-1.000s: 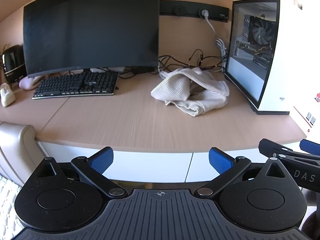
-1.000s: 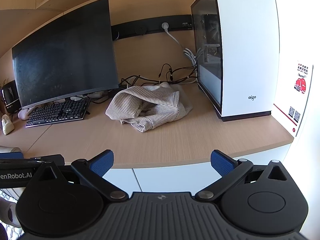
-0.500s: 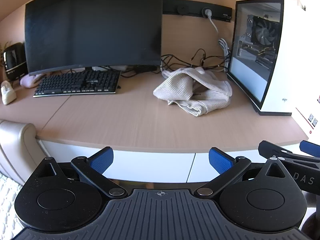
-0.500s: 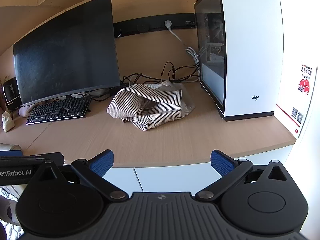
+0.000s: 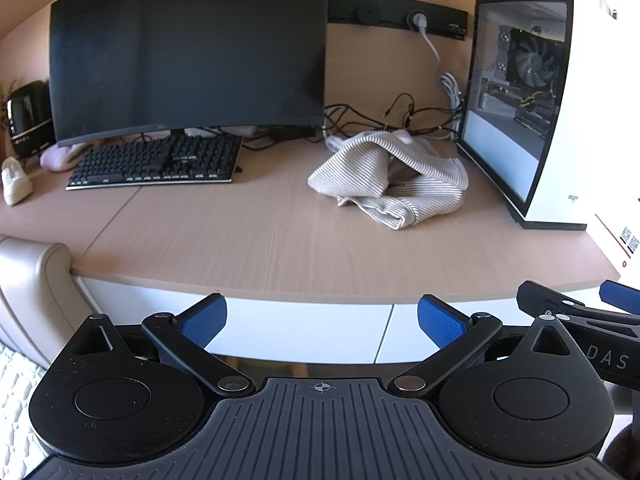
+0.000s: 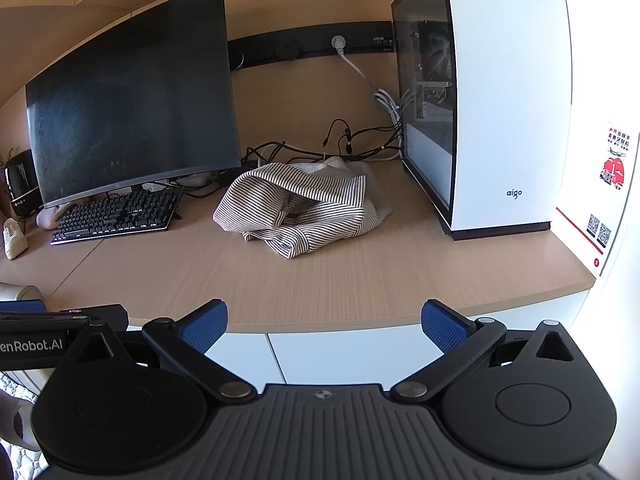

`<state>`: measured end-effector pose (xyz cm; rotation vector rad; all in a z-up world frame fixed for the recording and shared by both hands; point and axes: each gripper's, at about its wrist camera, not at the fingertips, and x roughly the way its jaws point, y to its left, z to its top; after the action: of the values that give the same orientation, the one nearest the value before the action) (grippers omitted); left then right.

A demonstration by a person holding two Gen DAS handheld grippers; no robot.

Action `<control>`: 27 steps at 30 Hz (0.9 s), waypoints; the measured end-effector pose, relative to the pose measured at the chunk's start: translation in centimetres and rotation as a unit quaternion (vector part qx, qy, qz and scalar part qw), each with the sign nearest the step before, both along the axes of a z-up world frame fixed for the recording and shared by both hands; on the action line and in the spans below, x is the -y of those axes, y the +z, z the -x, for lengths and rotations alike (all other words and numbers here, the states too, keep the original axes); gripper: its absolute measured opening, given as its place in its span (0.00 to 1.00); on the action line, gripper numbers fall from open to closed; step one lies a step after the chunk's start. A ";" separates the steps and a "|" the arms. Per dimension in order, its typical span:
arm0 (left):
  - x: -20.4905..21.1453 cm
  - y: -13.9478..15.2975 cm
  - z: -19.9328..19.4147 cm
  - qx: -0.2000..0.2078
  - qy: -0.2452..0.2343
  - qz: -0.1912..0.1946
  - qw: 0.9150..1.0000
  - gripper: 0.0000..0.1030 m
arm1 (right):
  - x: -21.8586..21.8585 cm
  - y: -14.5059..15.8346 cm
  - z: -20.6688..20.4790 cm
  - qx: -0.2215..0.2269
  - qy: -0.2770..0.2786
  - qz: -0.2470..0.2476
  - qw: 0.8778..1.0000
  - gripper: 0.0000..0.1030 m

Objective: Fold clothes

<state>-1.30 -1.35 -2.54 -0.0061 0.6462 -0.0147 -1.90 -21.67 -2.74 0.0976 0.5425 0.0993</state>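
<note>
Both cameras have closed in slightly on the desk (image 5: 280, 240) since the earlier frames, and the striped garment (image 6: 304, 208) now appears a little larger in each view; the garment itself has not shifted. It lies crumpled on the wooden surface at roughly 12 o'clock from the right gripper (image 6: 323, 326) and at about 1 o'clock from the left gripper (image 5: 322, 320). Its long axis runs approximately 9 to 3 o'clock across the desk, with a rounded folded lobe toward the monitor (image 5: 188, 52) and a flatter hemmed edge pointing toward the front of the desk at about 5 o'clock. The heap sits between the keyboard (image 5: 156, 162) and the white computer case (image 6: 500, 112), just in front of a tangle of cables (image 6: 340, 148) and apart from the case. Both grippers hover short of the desk's front edge, well apart from the cloth. Each tool has its blue-padded fingers (image 5: 204, 320) spread wide with nothing between them. The right tool's body is visible at 3 o'clock in the left wrist view.
</note>
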 end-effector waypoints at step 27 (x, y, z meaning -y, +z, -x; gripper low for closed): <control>-3.2 -3.2 -10.4 -0.080 -0.095 0.139 0.982 1.00 | 2.3 -3.2 -8.4 -0.075 -0.025 -0.106 0.991 1.00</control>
<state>9.13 1.81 -5.74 -0.2179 0.7992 -0.2924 6.46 -23.99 -5.94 0.3274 0.6779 0.1008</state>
